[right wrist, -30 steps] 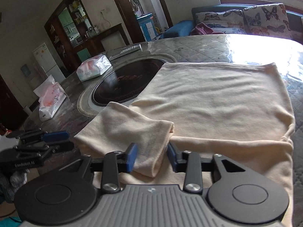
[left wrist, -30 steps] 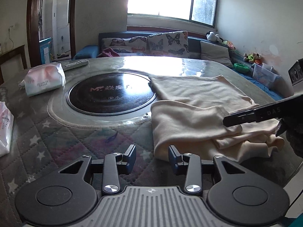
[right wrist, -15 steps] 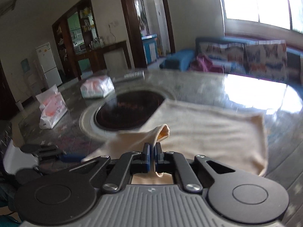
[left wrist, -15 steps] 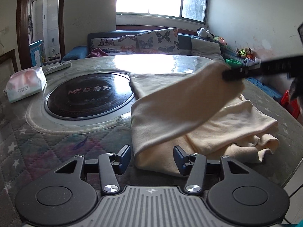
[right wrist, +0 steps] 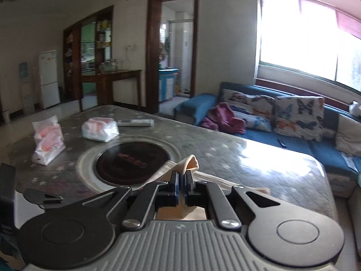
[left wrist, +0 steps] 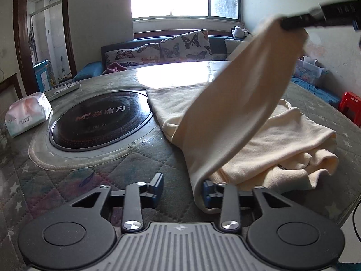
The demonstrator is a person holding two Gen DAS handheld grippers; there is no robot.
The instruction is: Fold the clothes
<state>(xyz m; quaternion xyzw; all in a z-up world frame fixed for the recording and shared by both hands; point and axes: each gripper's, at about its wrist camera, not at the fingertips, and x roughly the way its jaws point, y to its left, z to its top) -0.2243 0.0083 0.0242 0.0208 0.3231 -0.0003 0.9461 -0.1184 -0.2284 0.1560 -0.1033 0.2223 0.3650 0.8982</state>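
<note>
Lifting higher than before, right gripper [right wrist: 181,179] pinches sleeve [left wrist: 237,103]; left gripper [left wrist: 182,186] closing, sleeve edge between.

A home living room: sofa [right wrist: 282,135] with butterfly cushions [right wrist: 300,117], fridge [right wrist: 47,79], table [right wrist: 225,149].

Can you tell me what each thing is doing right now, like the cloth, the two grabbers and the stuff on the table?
Cream cloth garment: one end lifted off the table, the rest lying rumpled.
Right gripper: jaws shut on the garment's raised end.
Left gripper: jaws closing, the garment's near edge at its right jaw, not pinched.
Round black cooktop: set flat into the table, bare.
White tissue pack: lying flat, closed.
</note>
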